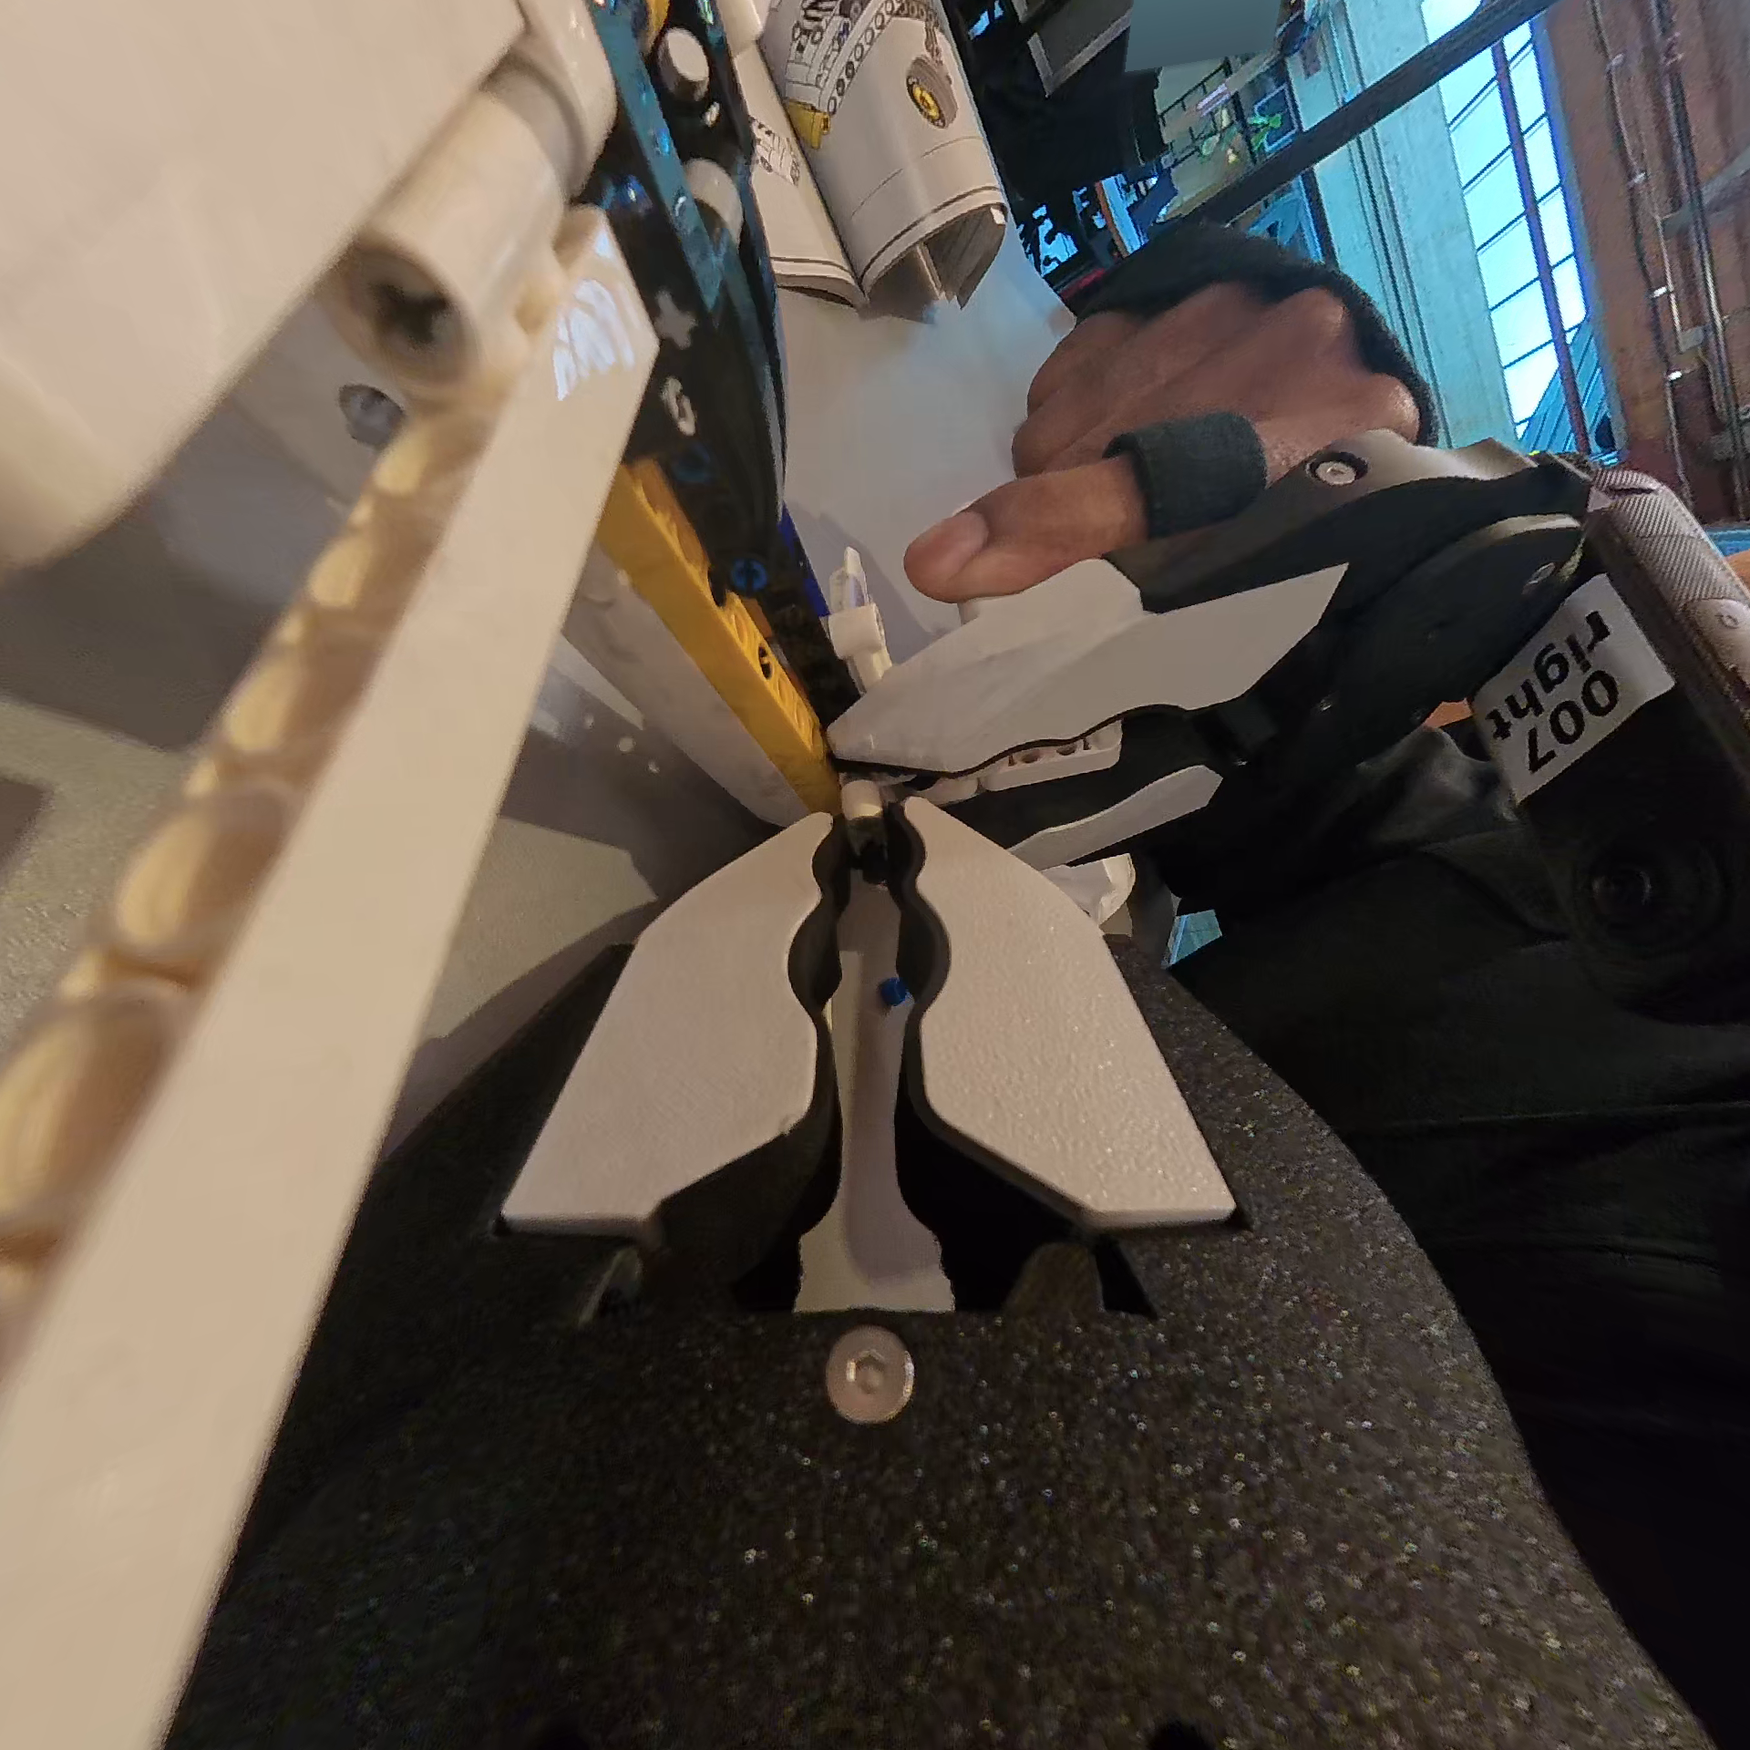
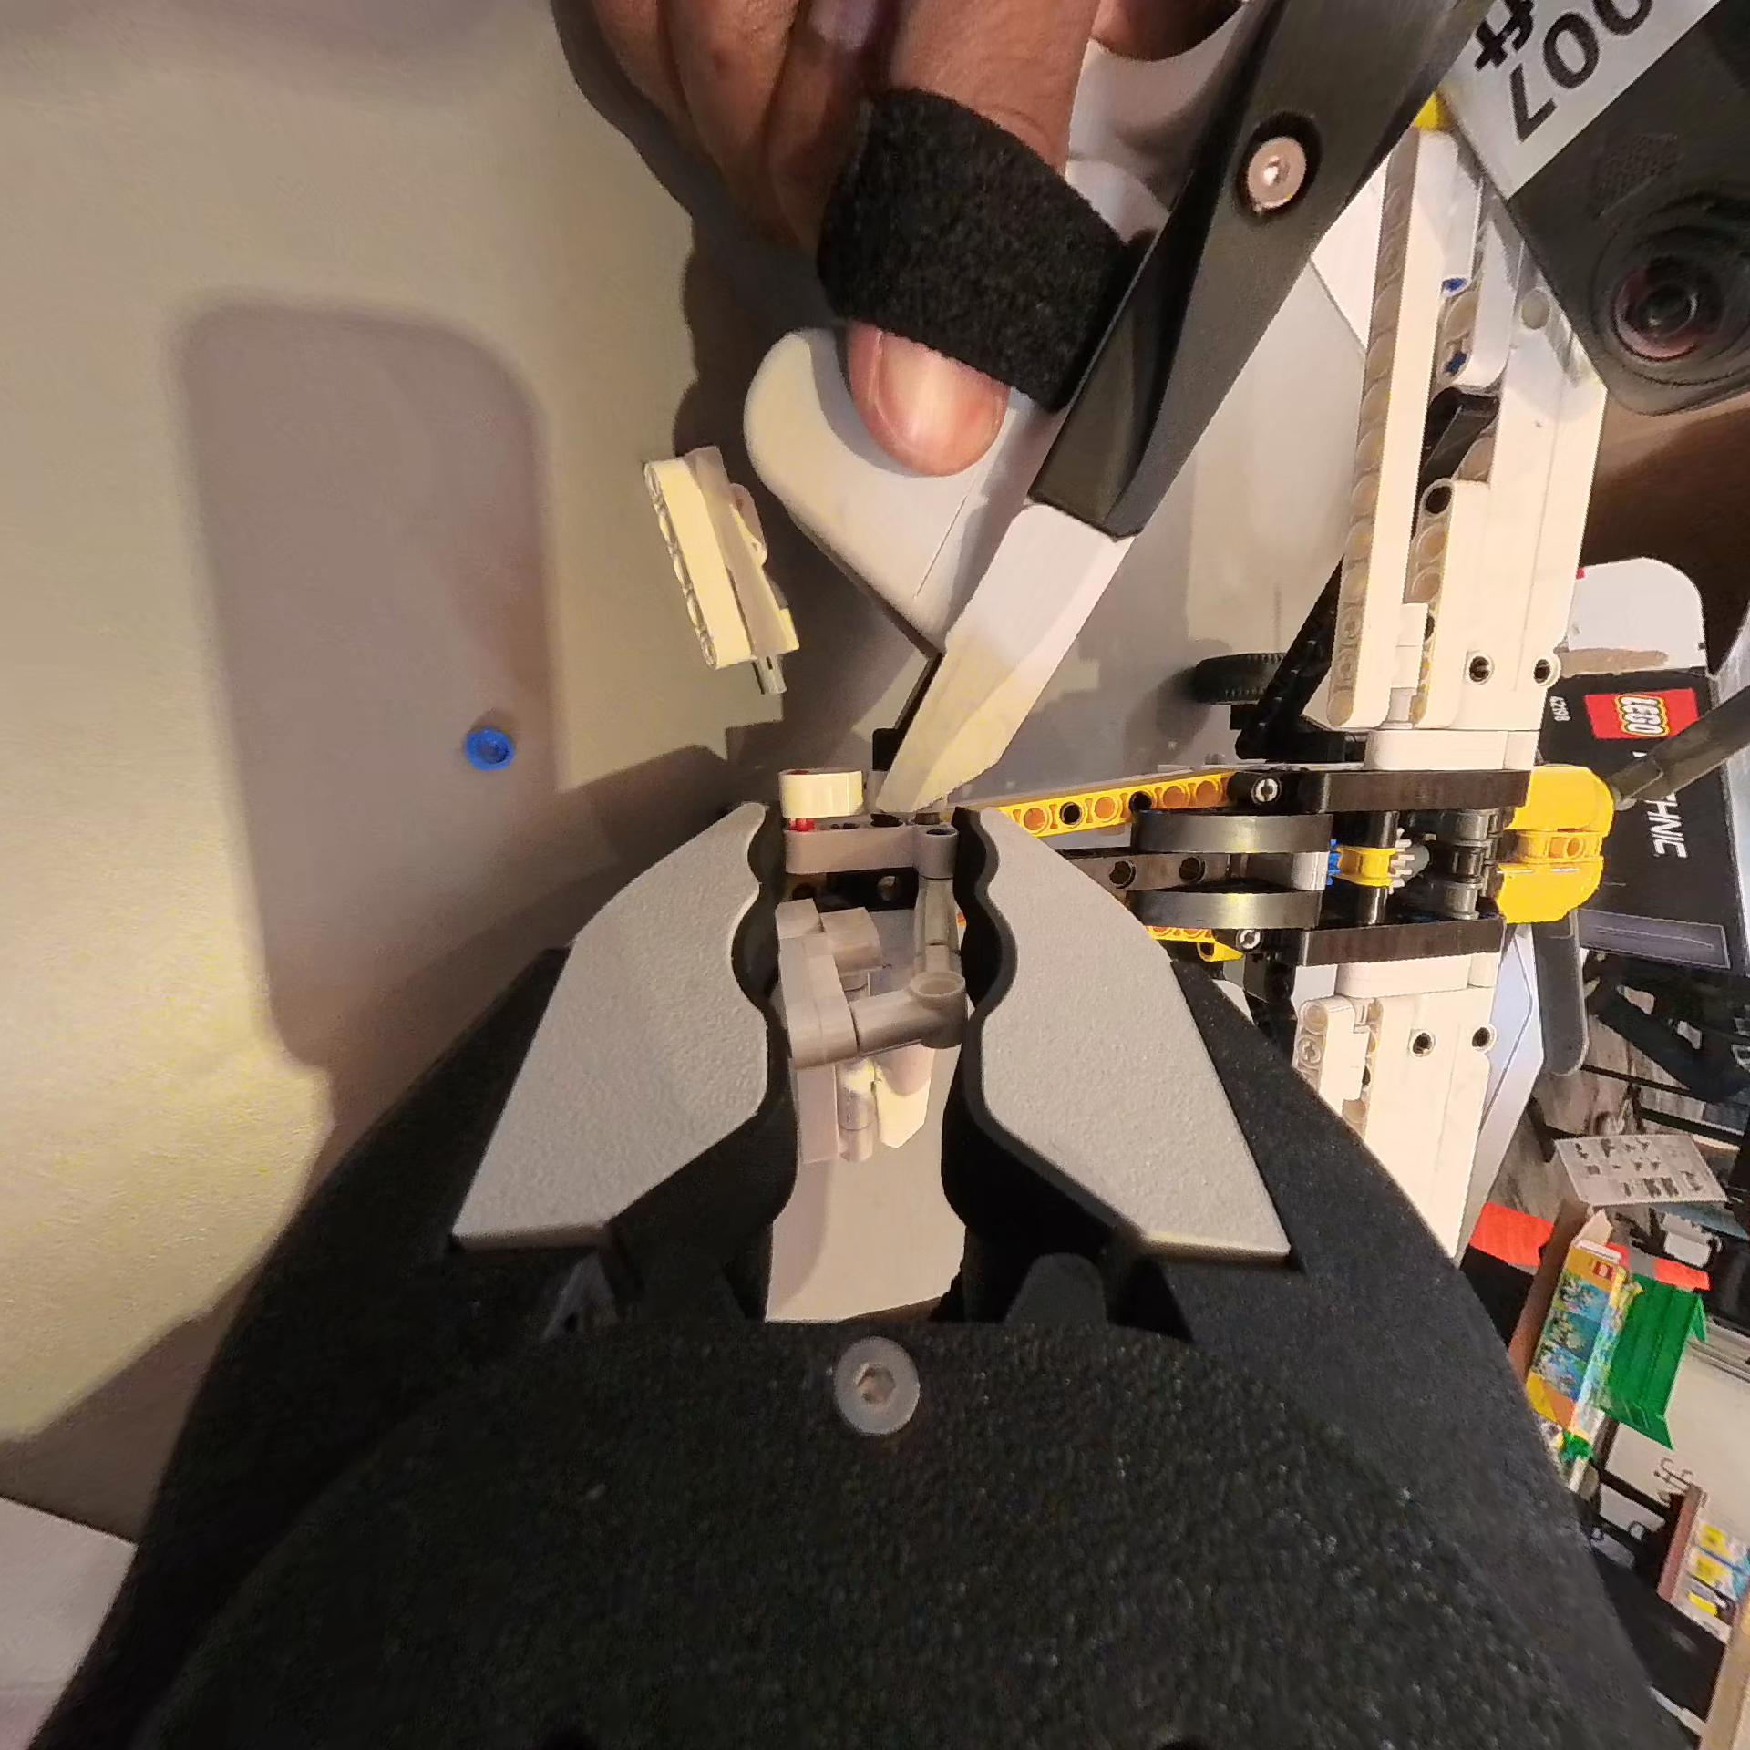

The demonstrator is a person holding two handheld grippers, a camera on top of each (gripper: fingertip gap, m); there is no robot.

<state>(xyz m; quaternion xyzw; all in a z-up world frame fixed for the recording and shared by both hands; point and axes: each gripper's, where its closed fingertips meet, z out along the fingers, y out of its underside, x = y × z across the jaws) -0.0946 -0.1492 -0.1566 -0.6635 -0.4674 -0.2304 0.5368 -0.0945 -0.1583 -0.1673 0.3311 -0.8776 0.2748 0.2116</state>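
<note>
While both grippers meet over the pale tabletop (image 2: 237, 284), left jaws pinch a black-and-white pin (image 1: 864, 812), right jaws clamp a grey brick assembly (image 2: 862, 947); cluttered shelves (image 2: 1629, 1326) behind.

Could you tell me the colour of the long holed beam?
Yellow beam, clearest in the right wrist view.

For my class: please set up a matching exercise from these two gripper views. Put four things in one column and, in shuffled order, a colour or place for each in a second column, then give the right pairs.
Things:
1. Loose round stud
2. Long holed beam
3. Grey brick piece
4. Loose cream piece

Descriptions:
A. yellow, part of the brick model
B. between the right gripper's fingers
C. blue, alone on the table
D. on the table beside the other gripper's finger

Pairs: 1-C, 2-A, 3-B, 4-D
</note>
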